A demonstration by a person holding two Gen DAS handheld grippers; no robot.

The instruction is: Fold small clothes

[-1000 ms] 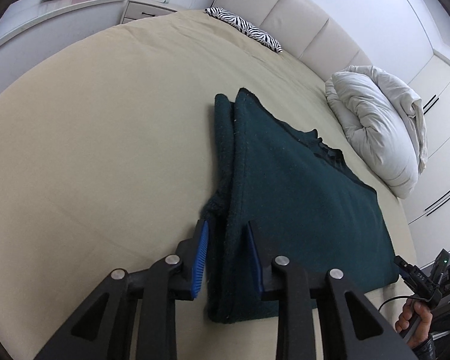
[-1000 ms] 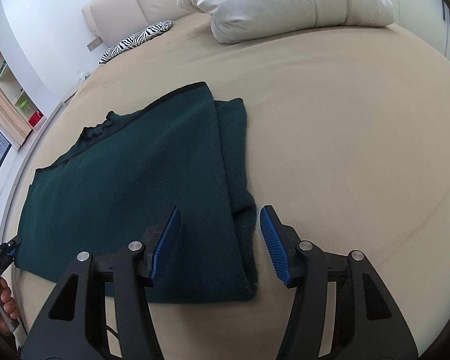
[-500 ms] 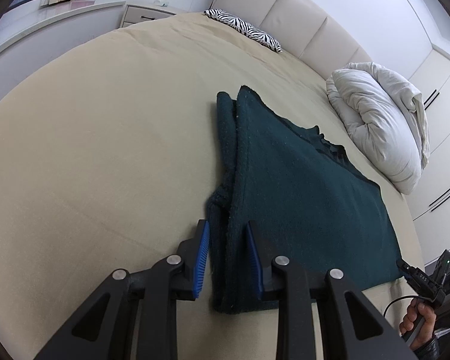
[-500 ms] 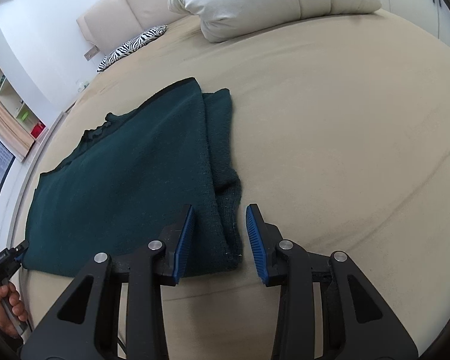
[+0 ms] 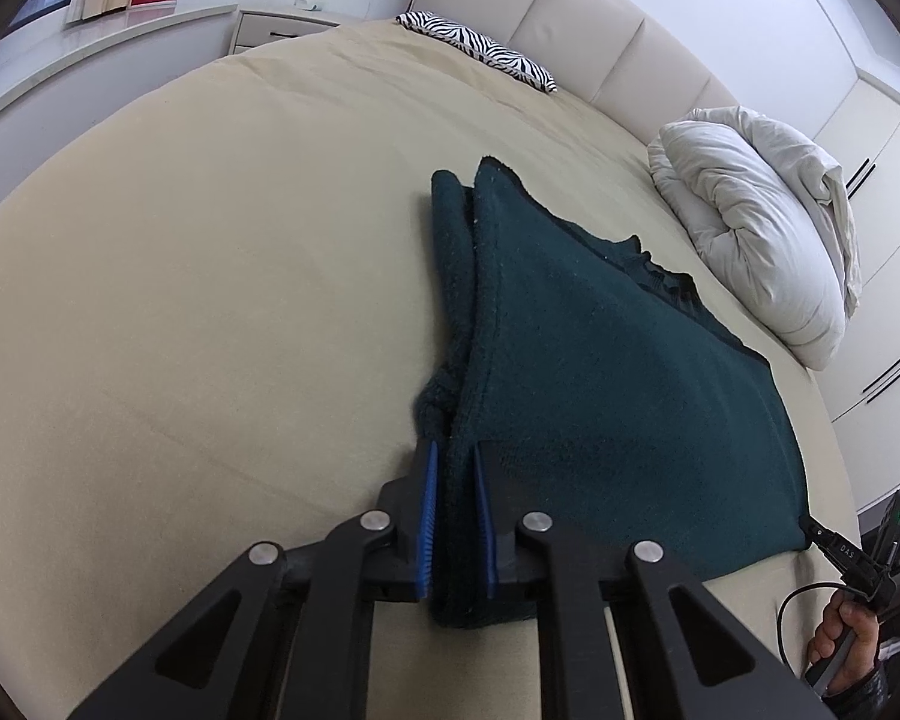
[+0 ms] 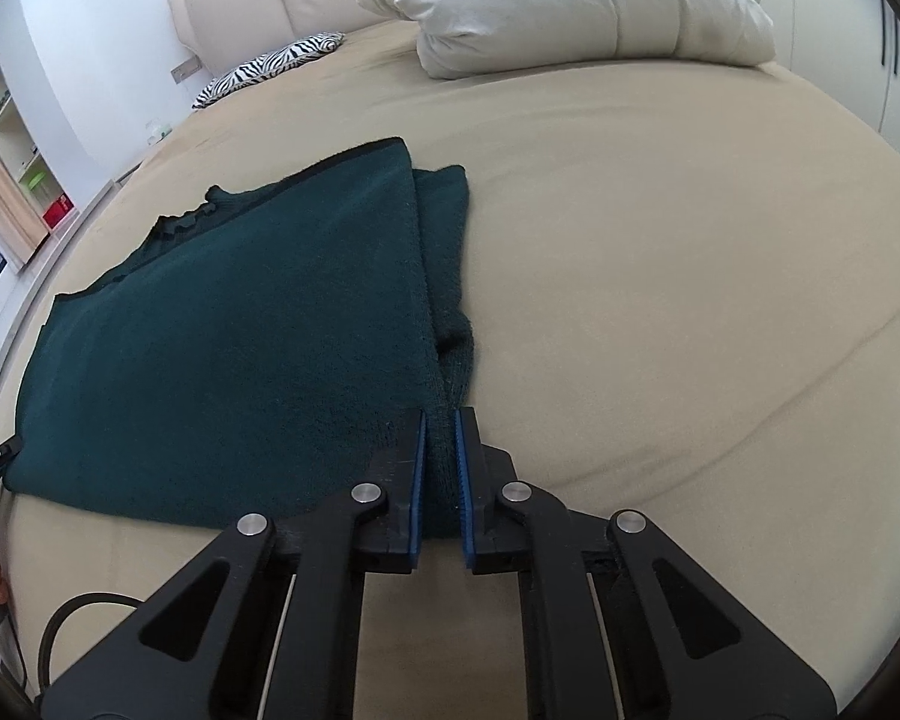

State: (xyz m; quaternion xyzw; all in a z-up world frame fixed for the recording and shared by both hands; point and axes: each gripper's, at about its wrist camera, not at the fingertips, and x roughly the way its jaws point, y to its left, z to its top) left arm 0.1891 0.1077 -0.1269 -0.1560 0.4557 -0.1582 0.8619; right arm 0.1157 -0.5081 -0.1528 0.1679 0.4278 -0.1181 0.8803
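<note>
A dark green sweater lies flat on the beige bed, its sides folded in so a thick doubled edge runs along each side. In the left wrist view my left gripper has its jaws closing, and the blue pads press the near end of that doubled left edge between them. From the right wrist camera the sweater spreads out to the left, and my right gripper is shut on its near right corner. Both grips sit at the hem nearest me.
A bunched white duvet lies at the bed's far right, and a zebra-print pillow rests by the padded headboard. A nightstand stands beyond the bed. A hand on a gripper handle shows at the lower right.
Both grippers have closed onto the sweater's near corners: the right from wide open, the left from a narrower gap. The fabric edge now bunches between each pair of pads.
</note>
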